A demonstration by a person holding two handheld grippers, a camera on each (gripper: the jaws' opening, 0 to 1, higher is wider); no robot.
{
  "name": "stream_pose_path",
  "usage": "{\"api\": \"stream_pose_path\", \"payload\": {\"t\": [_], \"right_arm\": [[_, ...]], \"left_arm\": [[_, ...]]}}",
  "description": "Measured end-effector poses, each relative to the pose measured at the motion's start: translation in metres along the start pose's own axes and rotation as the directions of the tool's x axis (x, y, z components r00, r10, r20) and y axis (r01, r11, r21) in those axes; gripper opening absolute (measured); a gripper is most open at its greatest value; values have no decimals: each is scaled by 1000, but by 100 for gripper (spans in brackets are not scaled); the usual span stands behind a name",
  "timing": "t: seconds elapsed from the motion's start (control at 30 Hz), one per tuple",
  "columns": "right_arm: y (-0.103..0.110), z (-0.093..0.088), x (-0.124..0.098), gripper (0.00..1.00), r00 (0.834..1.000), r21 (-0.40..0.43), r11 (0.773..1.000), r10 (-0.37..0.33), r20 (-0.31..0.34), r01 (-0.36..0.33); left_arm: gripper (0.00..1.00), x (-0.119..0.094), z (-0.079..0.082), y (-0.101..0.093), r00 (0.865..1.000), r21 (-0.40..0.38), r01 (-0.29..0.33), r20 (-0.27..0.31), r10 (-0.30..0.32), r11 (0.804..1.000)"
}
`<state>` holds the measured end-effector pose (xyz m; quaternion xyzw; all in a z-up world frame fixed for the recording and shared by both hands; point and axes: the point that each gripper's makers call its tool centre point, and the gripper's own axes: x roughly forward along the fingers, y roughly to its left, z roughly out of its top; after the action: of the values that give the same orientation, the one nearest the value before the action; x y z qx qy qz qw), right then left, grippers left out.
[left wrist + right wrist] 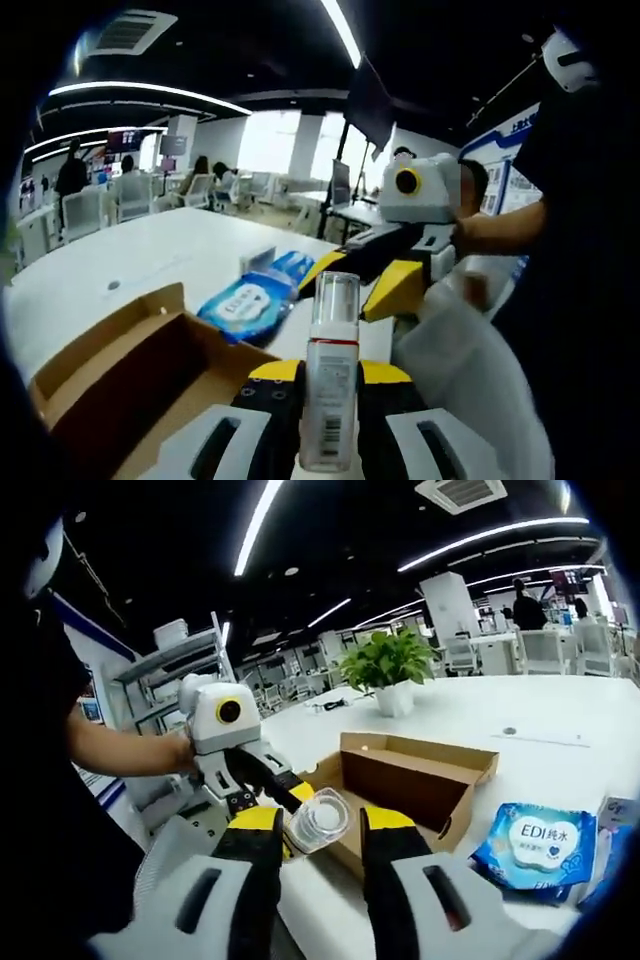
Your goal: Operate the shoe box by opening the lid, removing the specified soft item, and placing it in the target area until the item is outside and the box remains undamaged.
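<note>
The left tongs [328, 400] clamp a clear-capped bottle [330, 385] upright above the open shoe box [130, 375], whose near end is cut off. The right tongs [318, 845] stand apart, gripping nothing. A blue wipes pack [540, 845] lies on the white bench [500, 715] beside the box; its print is partly illegible.

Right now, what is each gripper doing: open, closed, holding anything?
Left gripper: closed on the clear bottle.
Right gripper: open, holding nothing, jaws either side of the bottle's cap end.
</note>
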<state>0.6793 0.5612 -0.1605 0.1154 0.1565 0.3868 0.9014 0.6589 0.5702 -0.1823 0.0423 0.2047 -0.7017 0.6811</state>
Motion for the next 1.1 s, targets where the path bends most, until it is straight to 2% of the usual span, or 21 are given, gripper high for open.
{"api": "stream_pose_path", "payload": {"t": [0.2, 0.67, 1.0, 1.1], "right_arm": [[2, 2, 1, 24, 1000, 36, 999, 13, 16, -14], [4, 2, 9, 20, 1000, 6, 1000, 1, -19, -1], [-3, 10, 12, 19, 999, -16, 999, -32, -23, 31], [-7, 13, 12, 19, 999, -23, 999, -43, -22, 42]], "left_arm": [[20, -1, 3, 0, 999, -22, 11, 34, -11, 1000], [20, 0, -3, 7, 1000, -4, -12, 4, 12, 1000], [21, 0, -1, 18, 997, 32, -76, -25, 76, 997], [27, -2, -1, 22, 995, 49, -95, -30, 97, 994]]}}
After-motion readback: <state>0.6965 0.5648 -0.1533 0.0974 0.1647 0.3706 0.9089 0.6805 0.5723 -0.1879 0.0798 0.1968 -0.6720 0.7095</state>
